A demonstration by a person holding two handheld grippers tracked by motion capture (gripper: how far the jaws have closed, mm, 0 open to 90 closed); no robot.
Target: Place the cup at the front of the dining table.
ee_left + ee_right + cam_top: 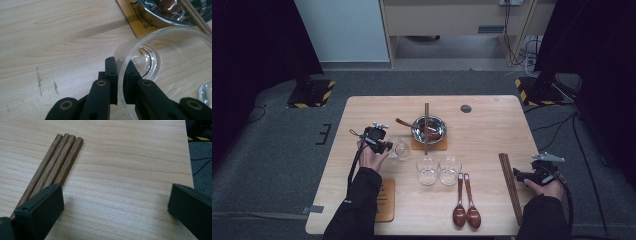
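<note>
My left gripper (388,146) is shut on the rim of a clear glass (400,149), which is tipped toward its side at the table's left middle. In the left gripper view the fingers (111,75) pinch the wall of the glass (140,56), one inside and one outside. My right gripper (518,175) is open low over the table's right edge. In the right gripper view it (115,205) straddles bare wood, with a bundle of brown chopsticks (58,161) by its left jaw.
A steel bowl (435,131) sits on a wooden coaster (417,145), with a spoon inside and chopsticks (426,112) laid across. Two upright glasses (427,170) stand in front of it. Two brown spoons (466,207), the chopstick bundle (510,186) and a second coaster (385,201) lie nearer me.
</note>
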